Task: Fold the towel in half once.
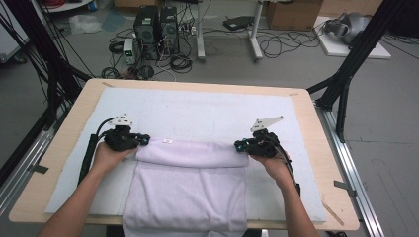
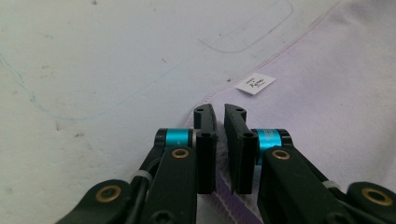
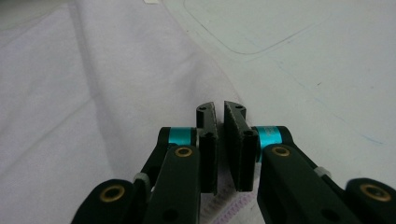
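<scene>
A lavender towel (image 1: 190, 182) is laid on the white mat (image 1: 197, 111) at the near middle of the table (image 1: 69, 128), with its near end hung over the table's front edge. Its far part is folded back into a thick band across the full width. A small white label (image 1: 167, 141) is seen at the band's far edge, near the left end.

The left gripper (image 1: 143, 140) is held at the band's left end. In the left gripper view its jaws are nearly together, and the stitched hem (image 2: 233, 203) is pinched between them. The right gripper (image 1: 238, 146) is held at the band's right end; jaws likewise narrow, with towel edge caught between the pads (image 3: 236, 149).

Nothing is placed between the grippers apart from the towel itself. The mat beyond the fold is marked with faint pen outlines (image 2: 247, 35).

Off the table, computer towers (image 1: 157, 27) and loose cables (image 1: 276, 44) are seen on the floor behind, a cardboard box (image 1: 294, 12) further right, and black frame legs (image 1: 353, 64) at both far corners, well apart from the work.
</scene>
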